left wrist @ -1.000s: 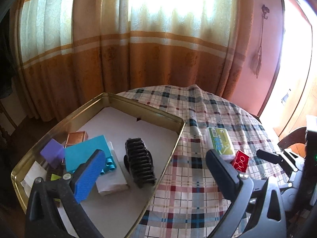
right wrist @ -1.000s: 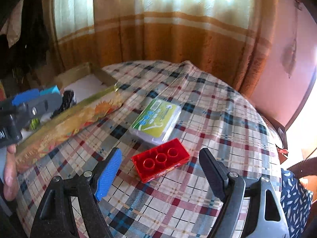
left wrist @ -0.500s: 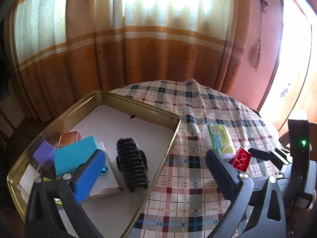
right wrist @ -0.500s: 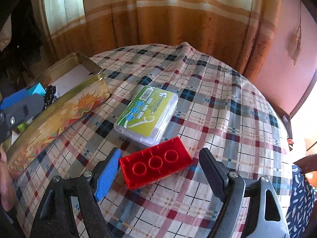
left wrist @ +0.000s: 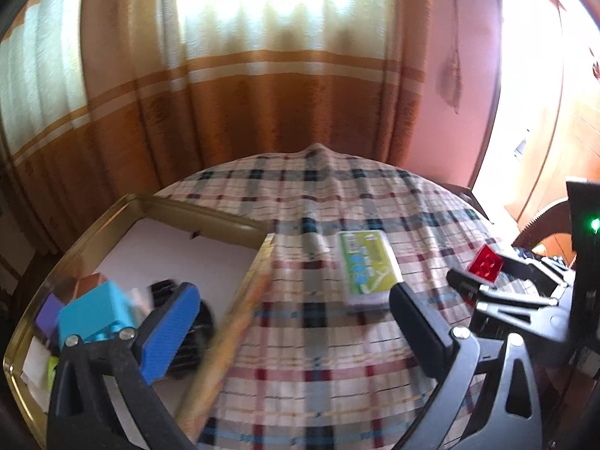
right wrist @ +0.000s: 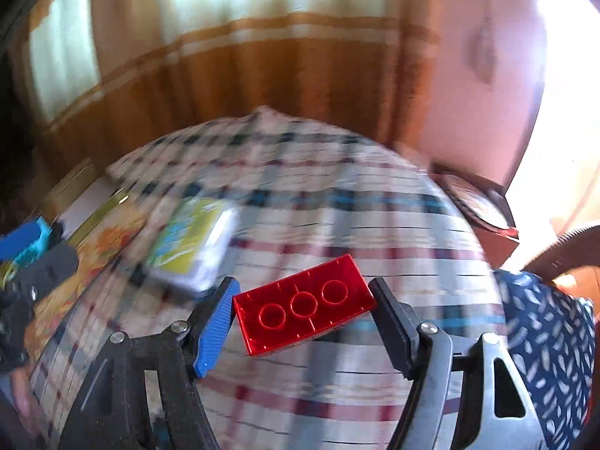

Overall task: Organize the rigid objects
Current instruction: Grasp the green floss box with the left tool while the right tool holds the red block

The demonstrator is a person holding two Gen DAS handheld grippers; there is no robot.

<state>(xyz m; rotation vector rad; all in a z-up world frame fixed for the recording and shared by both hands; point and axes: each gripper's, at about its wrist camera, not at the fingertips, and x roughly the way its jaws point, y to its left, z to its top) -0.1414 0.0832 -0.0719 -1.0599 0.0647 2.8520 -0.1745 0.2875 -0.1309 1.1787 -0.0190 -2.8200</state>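
Note:
My right gripper (right wrist: 303, 315) is shut on a red brick (right wrist: 303, 305) and holds it above the plaid tablecloth; the brick also shows in the left wrist view (left wrist: 486, 264). A green and white plastic case (right wrist: 193, 242) lies on the cloth, also seen in the left wrist view (left wrist: 365, 268). My left gripper (left wrist: 288, 330) is open and empty over the right wall of the gold tin tray (left wrist: 240, 311). The tray holds a cyan block (left wrist: 95, 313), a purple cube (left wrist: 48, 315), a black ribbed object (left wrist: 198, 322) and other pieces.
The round table has a plaid cloth (left wrist: 337, 202). Orange and white curtains (left wrist: 262, 93) hang behind it. A wooden chair (right wrist: 476, 206) stands at the right edge. Both views are motion blurred.
The right gripper closed on the red brick and lifted it off the cloth. The left gripper moved right, from over the tray toward its right wall.

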